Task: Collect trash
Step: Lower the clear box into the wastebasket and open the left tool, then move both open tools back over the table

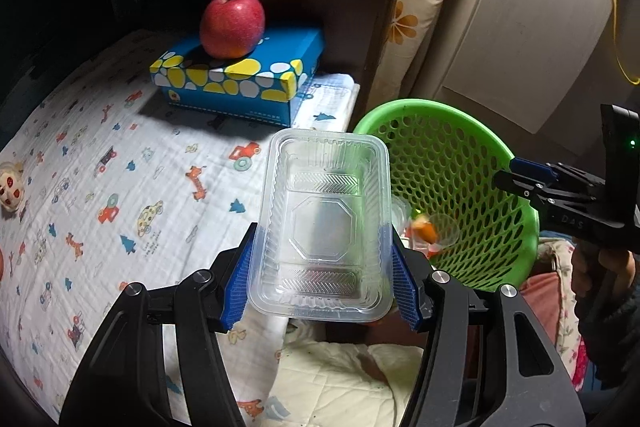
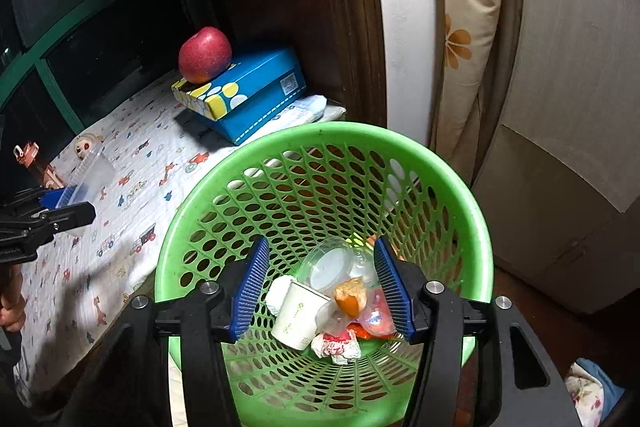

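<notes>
Plastic, paper and cloth
Glossy clear plastic tray [image 1: 324, 223]; perforated green plastic basket [image 2: 320, 139]; matt paper cup [image 2: 296, 315]; soft printed cloth [image 1: 100, 187].

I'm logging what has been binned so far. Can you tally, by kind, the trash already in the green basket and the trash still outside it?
In the green basket:
Paper cup: 1
Clear plastic lid or cup: 1
Crumpled wrappers and packets: about 4; they overlap, so uncertain
Outside it:
Clear plastic tray, held by the left gripper: 1
Total: about 7
</notes>
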